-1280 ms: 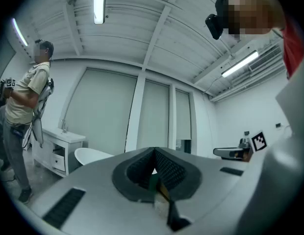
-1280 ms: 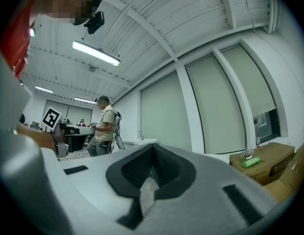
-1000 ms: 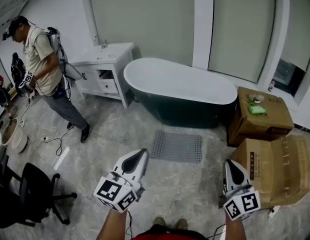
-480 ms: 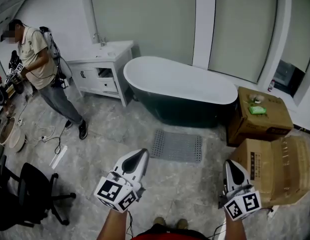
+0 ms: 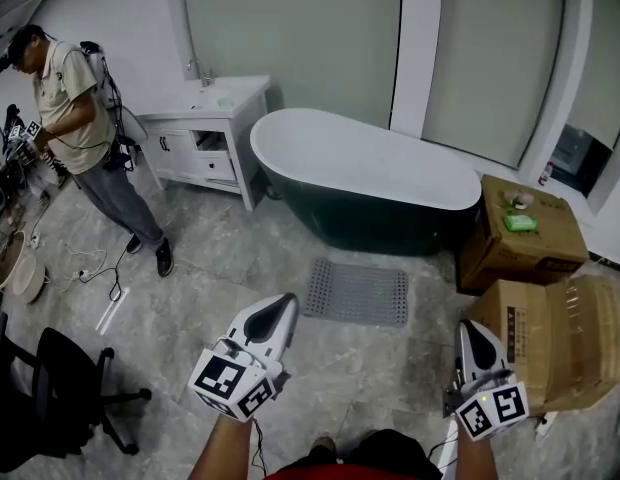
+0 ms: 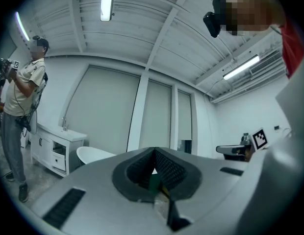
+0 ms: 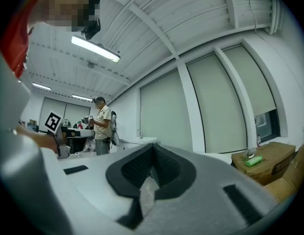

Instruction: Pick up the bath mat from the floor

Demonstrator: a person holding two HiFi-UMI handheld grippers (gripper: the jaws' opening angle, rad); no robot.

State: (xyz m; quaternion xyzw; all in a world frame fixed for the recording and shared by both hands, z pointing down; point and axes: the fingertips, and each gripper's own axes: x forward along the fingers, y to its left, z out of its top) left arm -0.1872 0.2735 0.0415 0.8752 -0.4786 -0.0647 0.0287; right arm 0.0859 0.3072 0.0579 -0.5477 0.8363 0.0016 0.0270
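Beside the dark bathtub (image 5: 370,183), the grey bath mat (image 5: 355,293) lies flat on the marble floor (image 5: 230,268), well ahead of both grippers. Left gripper (image 5: 286,303) and right gripper (image 5: 474,327) hover above the floor, fingers fully closed, holding nothing.

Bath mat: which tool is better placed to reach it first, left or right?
Left, probably. The left tool points toward the bath mat, near its left edge; the right tool sits farther off, beside the cardboard box. Both are shut and empty.
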